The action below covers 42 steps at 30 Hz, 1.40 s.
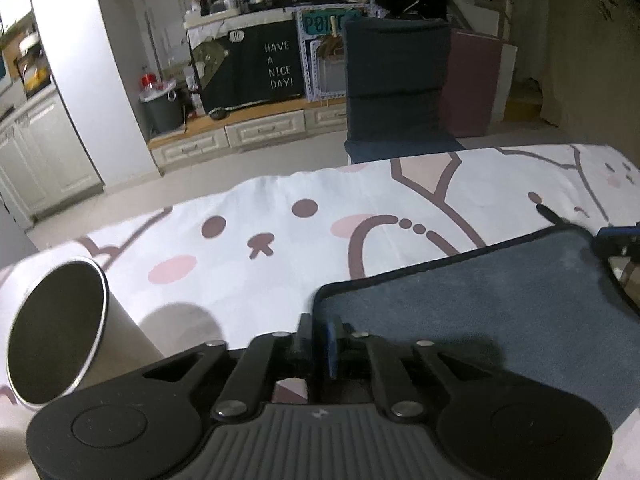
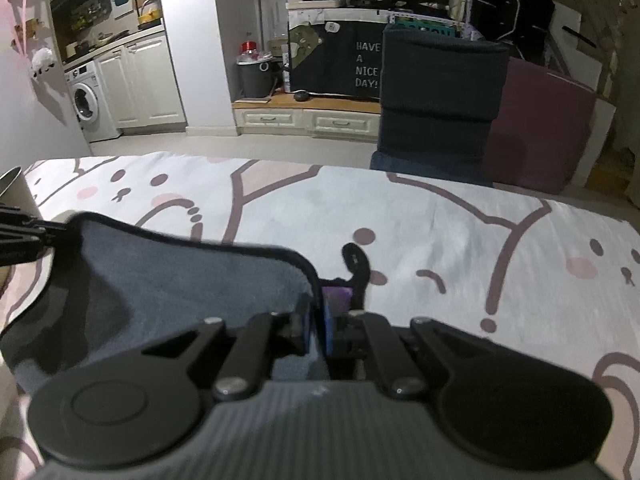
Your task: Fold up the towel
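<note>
A blue-grey towel (image 1: pixel 480 312) with a dark hem lies on a white cartoon-print cloth (image 1: pixel 280 216). My left gripper (image 1: pixel 320 332) is shut on the towel's near left corner. In the right wrist view the same towel (image 2: pixel 192 276) is lifted and curved between both grippers. My right gripper (image 2: pixel 318 320) is shut on its right corner, beside a purple tag (image 2: pixel 337 295) and a dark hanging loop (image 2: pixel 356 260). The left gripper's fingers (image 2: pixel 24 232) show at the far left edge, holding the other corner. The right gripper shows at the right edge of the left wrist view (image 1: pixel 620 252).
A white cup with a dark inside (image 1: pixel 60 332) stands on the cloth just left of my left gripper; it also shows in the right wrist view (image 2: pixel 16 192). Beyond the table's far edge are a dark blue floor chair (image 1: pixel 396 80), a maroon cushion (image 2: pixel 536 124) and cabinets.
</note>
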Each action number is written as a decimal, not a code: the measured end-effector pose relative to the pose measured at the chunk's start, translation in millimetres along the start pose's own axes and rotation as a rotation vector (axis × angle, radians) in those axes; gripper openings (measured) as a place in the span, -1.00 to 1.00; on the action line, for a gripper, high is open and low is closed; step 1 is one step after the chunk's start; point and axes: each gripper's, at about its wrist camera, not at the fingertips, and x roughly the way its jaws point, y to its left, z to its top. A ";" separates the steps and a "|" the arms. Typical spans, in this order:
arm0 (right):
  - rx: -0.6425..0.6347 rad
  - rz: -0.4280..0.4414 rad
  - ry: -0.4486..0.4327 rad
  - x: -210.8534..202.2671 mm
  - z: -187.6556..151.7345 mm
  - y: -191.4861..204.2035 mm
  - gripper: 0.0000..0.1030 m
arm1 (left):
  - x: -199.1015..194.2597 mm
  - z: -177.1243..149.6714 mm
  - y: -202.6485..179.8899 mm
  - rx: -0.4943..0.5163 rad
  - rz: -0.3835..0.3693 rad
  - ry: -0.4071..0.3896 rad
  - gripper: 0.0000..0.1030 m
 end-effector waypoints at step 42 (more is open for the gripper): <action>0.106 0.015 -0.102 -114.5 -18.7 25.0 0.99 | -131.1 -16.0 -20.1 -0.091 -0.055 -0.083 1.00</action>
